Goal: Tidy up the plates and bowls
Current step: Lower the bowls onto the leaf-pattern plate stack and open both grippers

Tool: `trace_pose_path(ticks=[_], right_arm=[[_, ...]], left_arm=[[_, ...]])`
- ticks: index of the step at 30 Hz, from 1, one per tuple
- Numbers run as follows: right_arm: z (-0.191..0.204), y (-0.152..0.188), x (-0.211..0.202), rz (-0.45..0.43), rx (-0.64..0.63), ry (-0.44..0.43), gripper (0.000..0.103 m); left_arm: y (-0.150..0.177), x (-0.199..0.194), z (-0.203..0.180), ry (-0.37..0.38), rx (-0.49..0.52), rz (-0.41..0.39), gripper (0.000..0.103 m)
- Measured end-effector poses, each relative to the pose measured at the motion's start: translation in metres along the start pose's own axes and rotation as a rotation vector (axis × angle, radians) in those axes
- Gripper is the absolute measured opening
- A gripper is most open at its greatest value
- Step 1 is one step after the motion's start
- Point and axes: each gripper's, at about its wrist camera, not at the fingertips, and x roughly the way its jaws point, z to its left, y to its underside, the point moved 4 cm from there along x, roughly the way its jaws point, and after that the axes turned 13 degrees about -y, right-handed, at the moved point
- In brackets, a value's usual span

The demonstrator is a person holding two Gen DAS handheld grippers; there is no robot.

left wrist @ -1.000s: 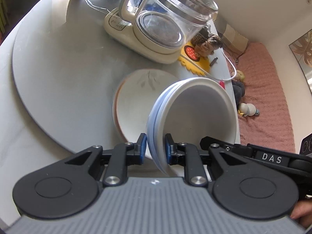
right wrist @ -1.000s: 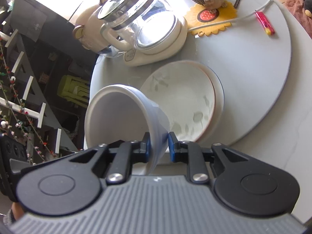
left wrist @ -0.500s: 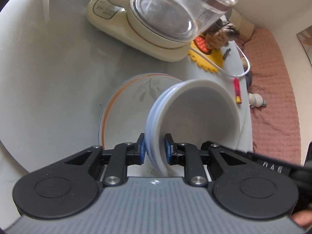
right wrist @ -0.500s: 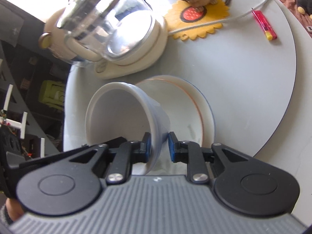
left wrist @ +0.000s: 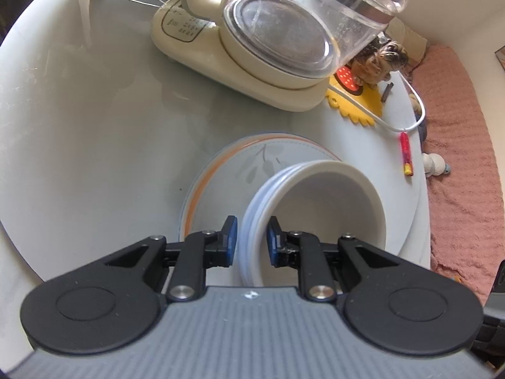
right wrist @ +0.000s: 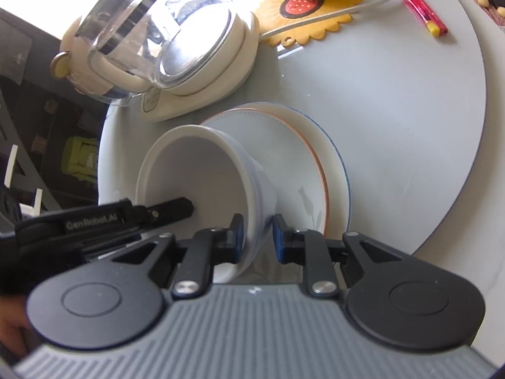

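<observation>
A white bowl with pale blue bands point(left wrist: 325, 208) sits on a stack of plates point(left wrist: 227, 170) with an orange rim and leaf print, on the grey turntable. My left gripper point(left wrist: 251, 241) straddles the bowl's left rim; its jaws stand slightly apart from the wall, so it is open. In the right wrist view the bowl point(right wrist: 202, 186) sits on the plates point(right wrist: 303, 170), and my right gripper point(right wrist: 258, 237) straddles its right rim with a gap at the outer pad, open. The left gripper's finger shows inside the bowl there.
A glass kettle on a cream base point(left wrist: 277, 31) stands just behind the plates. A yellow sunflower coaster with a figurine point(right wrist: 306, 9), a white cable and a red lighter point(right wrist: 424, 12) lie at the back right. The turntable edge point(right wrist: 473, 158) curves right.
Both grippers carried the bowl forward and down onto the plates, nearer the kettle. Their jaws have widened off the bowl's rim.
</observation>
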Motion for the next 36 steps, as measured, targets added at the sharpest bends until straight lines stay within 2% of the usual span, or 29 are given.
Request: trace_pose_path(ticks=[5, 8, 12, 14, 16, 17, 23, 28, 36], right_arm=[[-0.004, 0.001, 0.001, -0.016, 0.010, -0.014, 0.023], [-0.002, 0.002, 0.002, -0.023, -0.017, -0.013, 0.023], [-0.002, 0.002, 0.000, -0.034, -0.035, -0.023, 0.024], [-0.002, 0.002, -0.002, -0.041, -0.041, -0.024, 0.028], [-0.003, 0.002, -0.005, -0.054, -0.036, -0.026, 0.046], [-0.003, 0.002, -0.008, -0.063, -0.045, -0.032, 0.048], [-0.002, 0.003, -0.028, -0.095, -0.091, -0.066, 0.048], [-0.002, 0.003, -0.046, -0.119, -0.111, -0.070, 0.048], [0.027, 0.004, -0.080, -0.164, -0.204, -0.075, 0.048]], left_arm=[[0.000, -0.003, 0.001, -0.011, -0.026, -0.003, 0.023], [0.000, -0.004, 0.002, -0.043, -0.016, -0.014, 0.023], [0.002, -0.008, 0.005, -0.040, -0.047, -0.027, 0.023], [0.004, -0.011, 0.005, -0.051, -0.049, -0.035, 0.024], [0.005, -0.015, 0.004, -0.051, -0.045, -0.042, 0.024], [0.006, -0.018, 0.004, -0.041, -0.048, -0.050, 0.024], [0.014, -0.040, 0.003, -0.035, -0.036, -0.101, 0.024], [0.020, -0.062, 0.007, -0.070, -0.015, -0.144, 0.024], [0.031, -0.120, 0.006, -0.099, 0.011, -0.235, 0.024]])
